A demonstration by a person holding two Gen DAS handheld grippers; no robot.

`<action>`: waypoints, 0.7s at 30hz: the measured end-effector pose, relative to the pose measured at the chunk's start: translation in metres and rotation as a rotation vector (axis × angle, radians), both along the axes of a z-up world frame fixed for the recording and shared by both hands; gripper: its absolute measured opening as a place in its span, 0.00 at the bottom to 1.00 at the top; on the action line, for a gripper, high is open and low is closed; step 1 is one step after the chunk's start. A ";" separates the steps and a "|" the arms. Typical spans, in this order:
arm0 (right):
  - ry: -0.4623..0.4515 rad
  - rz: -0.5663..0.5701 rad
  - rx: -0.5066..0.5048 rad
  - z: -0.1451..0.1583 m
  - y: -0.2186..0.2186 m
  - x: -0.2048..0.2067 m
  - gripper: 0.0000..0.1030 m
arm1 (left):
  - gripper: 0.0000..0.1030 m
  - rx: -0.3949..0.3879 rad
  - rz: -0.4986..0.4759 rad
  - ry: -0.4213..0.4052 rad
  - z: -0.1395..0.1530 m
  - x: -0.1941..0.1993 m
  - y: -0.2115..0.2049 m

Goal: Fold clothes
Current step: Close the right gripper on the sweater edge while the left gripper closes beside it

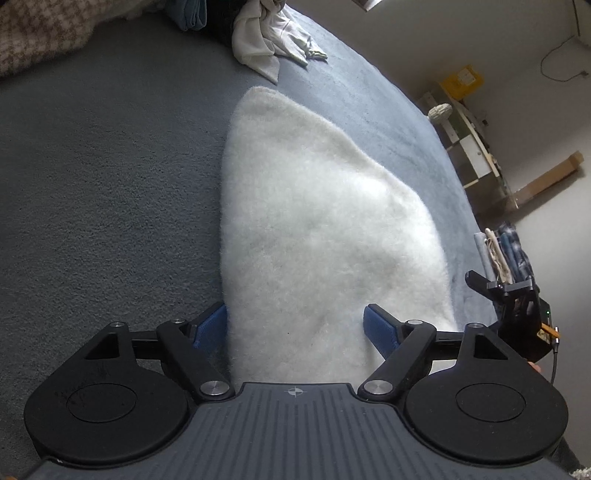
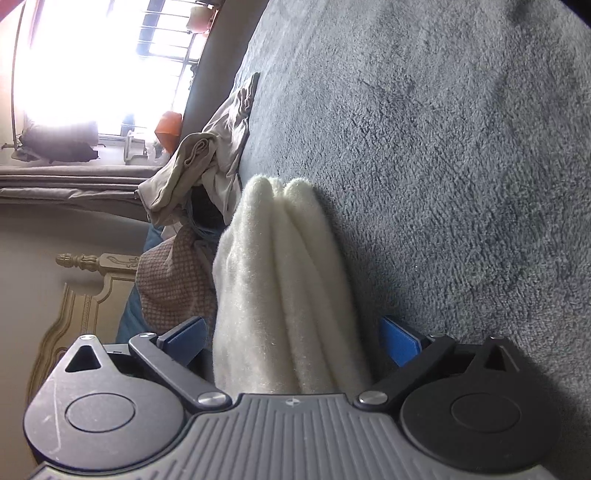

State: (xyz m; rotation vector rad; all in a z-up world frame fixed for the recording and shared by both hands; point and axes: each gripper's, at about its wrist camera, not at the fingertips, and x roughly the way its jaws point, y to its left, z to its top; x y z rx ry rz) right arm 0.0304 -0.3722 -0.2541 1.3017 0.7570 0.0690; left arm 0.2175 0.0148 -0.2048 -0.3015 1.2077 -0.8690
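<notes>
A white fluffy garment lies folded on the grey-blue bed cover. My left gripper is open, its blue pads spread wide either side of the garment's near end. In the right wrist view the same garment is seen edge-on as stacked layers on the bed cover. My right gripper is open too, with the layered edge lying between its blue pads. The right gripper's body also shows at the right edge of the left wrist view.
A heap of unfolded clothes sits at the bed's far end: a white piece, a checked cloth, a beige garment. Beyond the bed's edge stand a shelf and a yellow box. A headboard and a bright window lie left.
</notes>
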 end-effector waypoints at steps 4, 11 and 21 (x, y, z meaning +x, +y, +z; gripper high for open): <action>0.011 0.024 -0.036 0.000 0.006 0.011 1.00 | 0.78 -0.002 -0.009 0.021 -0.005 0.006 -0.006; -0.004 0.062 -0.053 -0.001 0.008 0.035 1.00 | 0.81 -0.043 -0.018 0.089 -0.018 0.018 -0.012; -0.051 0.137 -0.024 -0.008 0.012 0.058 1.00 | 0.87 -0.116 -0.015 0.155 -0.032 0.026 -0.017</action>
